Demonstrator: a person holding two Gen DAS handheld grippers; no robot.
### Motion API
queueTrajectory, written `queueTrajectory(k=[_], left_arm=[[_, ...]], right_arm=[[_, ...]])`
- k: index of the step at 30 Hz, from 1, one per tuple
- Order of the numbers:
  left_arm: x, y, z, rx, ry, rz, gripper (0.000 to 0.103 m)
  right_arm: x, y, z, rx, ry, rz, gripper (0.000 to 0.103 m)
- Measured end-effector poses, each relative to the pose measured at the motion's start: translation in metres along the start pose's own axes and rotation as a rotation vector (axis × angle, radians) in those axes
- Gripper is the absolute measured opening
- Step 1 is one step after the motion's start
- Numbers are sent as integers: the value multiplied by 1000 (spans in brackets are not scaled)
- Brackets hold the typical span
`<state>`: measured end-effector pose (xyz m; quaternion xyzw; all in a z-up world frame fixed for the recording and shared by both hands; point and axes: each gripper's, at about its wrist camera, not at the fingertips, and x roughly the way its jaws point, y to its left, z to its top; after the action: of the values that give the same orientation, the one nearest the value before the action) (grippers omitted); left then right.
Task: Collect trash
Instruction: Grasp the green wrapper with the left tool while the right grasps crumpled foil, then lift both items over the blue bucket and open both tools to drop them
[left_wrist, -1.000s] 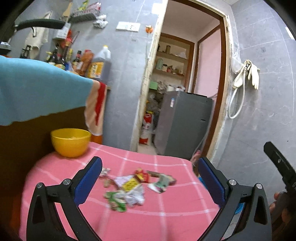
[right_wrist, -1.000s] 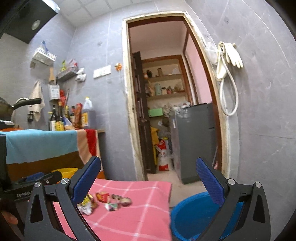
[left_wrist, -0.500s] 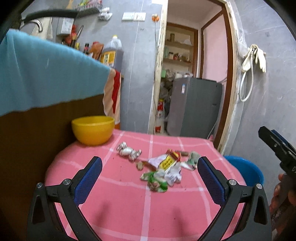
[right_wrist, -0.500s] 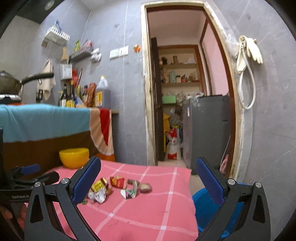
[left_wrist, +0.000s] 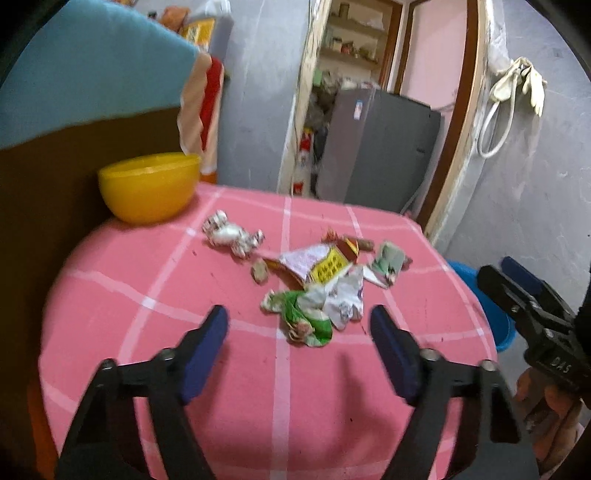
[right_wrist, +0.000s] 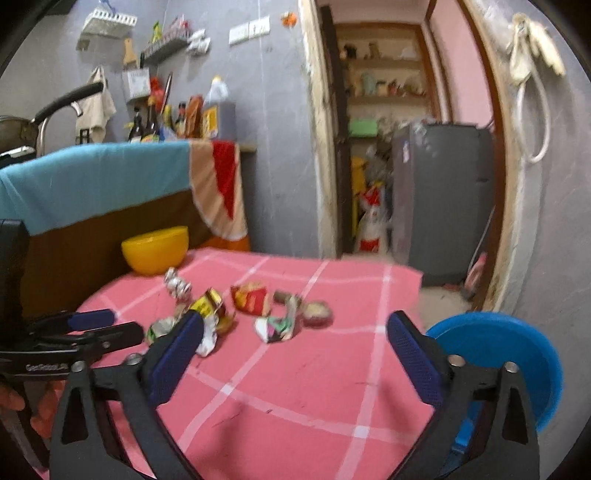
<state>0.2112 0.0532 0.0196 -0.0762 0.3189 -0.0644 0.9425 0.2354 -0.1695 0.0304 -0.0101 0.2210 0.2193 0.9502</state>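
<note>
Both the left gripper (left_wrist: 299, 332) and right gripper (right_wrist: 295, 332) hang spread wide with nothing in them over the pink checked tablecloth (left_wrist: 221, 369), crumpled snack wrappers (left_wrist: 314, 280) heaped at 12 o'clock, round blue plastic bin (right_wrist: 517, 347) at 3 o'clock, yellow plastic bowl (left_wrist: 147, 184) at 10.

Both wrist views low over one, slightly blurred, pink table (left_wrist: 221, 424)
</note>
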Motion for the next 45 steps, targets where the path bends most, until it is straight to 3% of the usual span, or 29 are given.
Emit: queueTrajectory(k=[8,10,13,30,33,35,38,45], left_arm=[[21,14,2,-81,117,-76,35],[23,17,3,-95,132,-88,23],[24,20,4,-113,137,-105,15],[7,50,6,-161,104,-40,12],[6,49,6,-157,102,-39,12],[7,48,6,-155,102,-40,11],[8,45,6,-154,99,-37,11],[2,36,4,-133,71,-41,11]], right_arm=[[44,14,-1,-19,205,129,64],[51,21,-1,-42,235,147,58],[61,33,-1,-74,273,175,54],[105,69,2,-122,435,295,54],[105,74,0,-145,441,303,44],[104,76,-1,-152,438,307,29],[104,75,-1,-153,435,317,17],[90,70,1,-141,381,324,16]])
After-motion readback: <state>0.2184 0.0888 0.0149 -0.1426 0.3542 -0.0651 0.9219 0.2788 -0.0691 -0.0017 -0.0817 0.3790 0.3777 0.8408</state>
